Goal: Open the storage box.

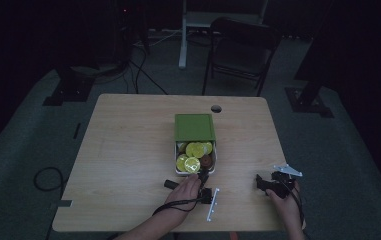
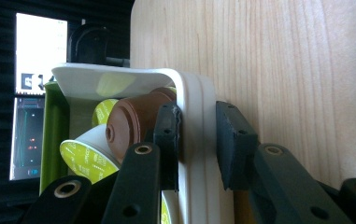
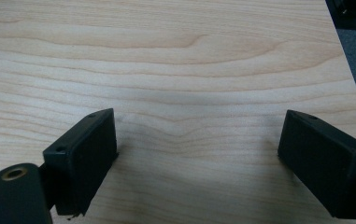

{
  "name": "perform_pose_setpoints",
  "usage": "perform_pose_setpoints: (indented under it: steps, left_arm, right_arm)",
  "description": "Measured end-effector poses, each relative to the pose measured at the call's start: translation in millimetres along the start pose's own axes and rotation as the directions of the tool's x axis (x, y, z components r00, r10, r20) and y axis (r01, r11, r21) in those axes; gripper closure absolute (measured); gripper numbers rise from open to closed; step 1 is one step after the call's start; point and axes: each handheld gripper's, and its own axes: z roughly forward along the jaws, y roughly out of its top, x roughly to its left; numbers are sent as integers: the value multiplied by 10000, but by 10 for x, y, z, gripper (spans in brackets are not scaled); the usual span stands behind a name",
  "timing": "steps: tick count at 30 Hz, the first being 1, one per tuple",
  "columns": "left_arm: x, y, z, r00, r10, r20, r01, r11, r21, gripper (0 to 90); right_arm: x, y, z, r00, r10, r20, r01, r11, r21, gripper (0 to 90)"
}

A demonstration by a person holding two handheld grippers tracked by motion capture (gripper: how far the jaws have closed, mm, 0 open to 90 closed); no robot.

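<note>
While the high view is dim, it shows a wooden table (image 1: pixel 128 150) with a white box (image 1: pixel 178 171) near its middle, its green lid (image 1: pixel 194 127) slid toward the far side and yellow-green capsules (image 1: pixel 192 164) plus a brown capsule (image 1: pixel 206 161) inside. At the box's near edge sits the left gripper (image 1: pixel 201 176); the right gripper (image 1: pixel 263 184) rests well apart to the right. Along the left gripper's own view, its jaws clench the box's white wall (image 2: pixel 196 140), one inside against the brown capsule (image 2: pixel 136 119), one outside. Over bare wood (image 3: pixel 175 56), the right gripper's jaws stand wide apart, released.
</note>
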Motion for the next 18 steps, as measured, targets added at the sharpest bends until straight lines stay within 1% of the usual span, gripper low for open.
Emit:
perform_pose_setpoints:
  steps: [4,7,9,10,12,18]
  left_arm:
    - [-18,19,-50,10000,41,34,-41,10000,-65,724]
    - [-46,31,-79,10000,-15,39,15,9999,-171,724]
    - [-57,39,-96,10000,6,83,-5,9999,-107,725]
    - [-62,42,-103,10000,-20,50,21,9999,-159,725]
    - [-65,51,-127,9999,11,118,-9,9999,-120,725]
    - [-98,71,-185,9997,36,236,-31,9998,-210,724]
  right_arm:
    - [0,0,0,10000,-1,-1,1,10000,1,112]
    - [0,0,0,10000,-3,2,3,10000,2,112]
    - [0,0,0,10000,-1,0,1,10000,1,112]
    - [0,0,0,10000,-4,4,4,10000,1,112]
    - [0,0,0,10000,-4,3,4,10000,2,112]
    - [0,0,0,10000,-2,1,2,10000,1,112]
